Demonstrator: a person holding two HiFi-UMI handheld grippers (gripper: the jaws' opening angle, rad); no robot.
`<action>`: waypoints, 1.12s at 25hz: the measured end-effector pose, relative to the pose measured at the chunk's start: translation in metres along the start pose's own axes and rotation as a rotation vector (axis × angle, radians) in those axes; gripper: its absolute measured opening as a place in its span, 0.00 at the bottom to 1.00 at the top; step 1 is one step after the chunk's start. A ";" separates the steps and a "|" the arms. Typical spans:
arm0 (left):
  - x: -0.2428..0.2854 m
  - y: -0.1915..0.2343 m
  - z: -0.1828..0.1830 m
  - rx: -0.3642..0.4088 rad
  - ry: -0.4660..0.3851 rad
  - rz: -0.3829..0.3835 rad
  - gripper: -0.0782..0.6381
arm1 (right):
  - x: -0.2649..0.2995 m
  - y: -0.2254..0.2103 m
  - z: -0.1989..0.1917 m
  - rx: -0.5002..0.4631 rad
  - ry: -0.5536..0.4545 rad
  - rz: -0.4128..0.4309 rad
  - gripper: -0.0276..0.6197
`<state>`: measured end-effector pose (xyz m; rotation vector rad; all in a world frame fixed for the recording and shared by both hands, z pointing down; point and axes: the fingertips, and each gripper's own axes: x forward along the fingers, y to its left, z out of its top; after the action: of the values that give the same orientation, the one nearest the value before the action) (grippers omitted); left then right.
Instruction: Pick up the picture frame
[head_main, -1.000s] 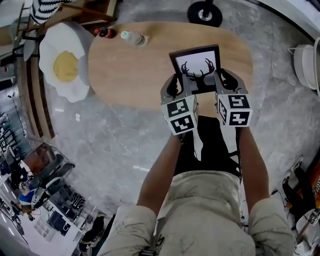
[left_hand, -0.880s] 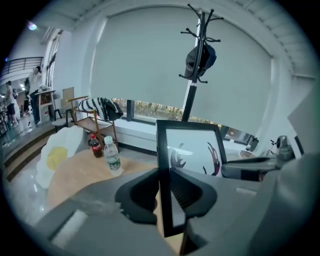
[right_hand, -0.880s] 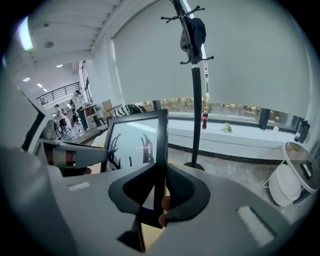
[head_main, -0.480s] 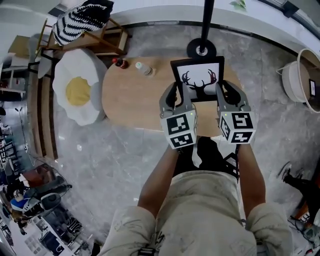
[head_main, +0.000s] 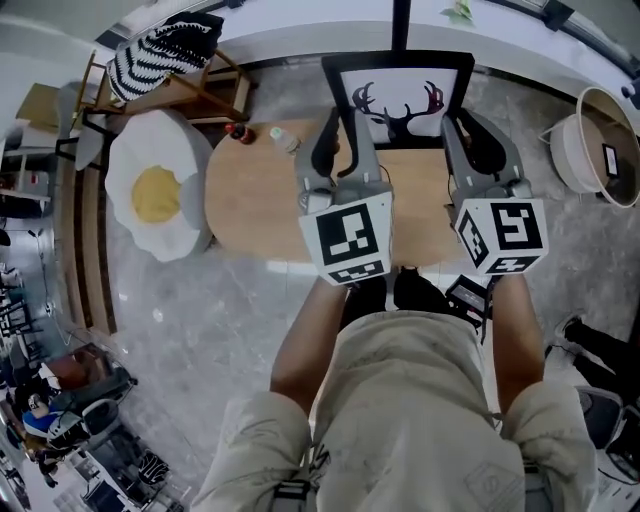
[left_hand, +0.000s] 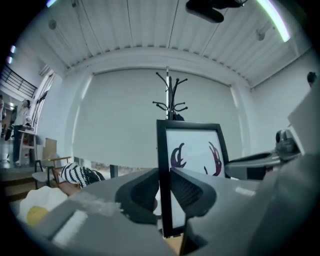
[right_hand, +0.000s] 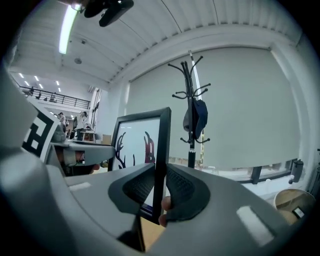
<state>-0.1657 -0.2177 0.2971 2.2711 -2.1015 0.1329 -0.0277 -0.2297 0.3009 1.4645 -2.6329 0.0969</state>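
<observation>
- Left tool (left_hand: 165, 189) is clamped on the frame's (head_main: 398, 100) left edge and right tool (right_hand: 159, 187) on its right edge; a grip on each side likely stops it tilting.
- Frame is upright, clear of the bench (head_main: 260, 200), so the pickup looks done.

No words or numbers can be read anywhere. The cube (head_main: 345, 240) on the left gripper (head_main: 342, 140) and the cube (head_main: 503, 235) on the right gripper (head_main: 475, 140) show only black-and-white squares. The picture frame (head_main: 400, 95) shows antlers, no writing. Any print on the bottle (head_main: 283, 138) on the table (head_main: 260, 210) is too small to read.
</observation>
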 end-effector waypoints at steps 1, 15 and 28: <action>-0.003 -0.001 0.011 0.004 -0.027 -0.003 0.22 | -0.004 0.000 0.010 -0.006 -0.026 -0.005 0.16; -0.064 -0.003 0.165 0.063 -0.411 0.010 0.22 | -0.062 0.020 0.155 -0.082 -0.412 -0.035 0.15; -0.133 0.001 0.239 0.151 -0.674 0.045 0.22 | -0.111 0.053 0.232 -0.181 -0.657 -0.053 0.15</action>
<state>-0.1690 -0.1073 0.0464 2.6183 -2.4977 -0.5730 -0.0330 -0.1356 0.0553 1.7211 -2.9567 -0.7283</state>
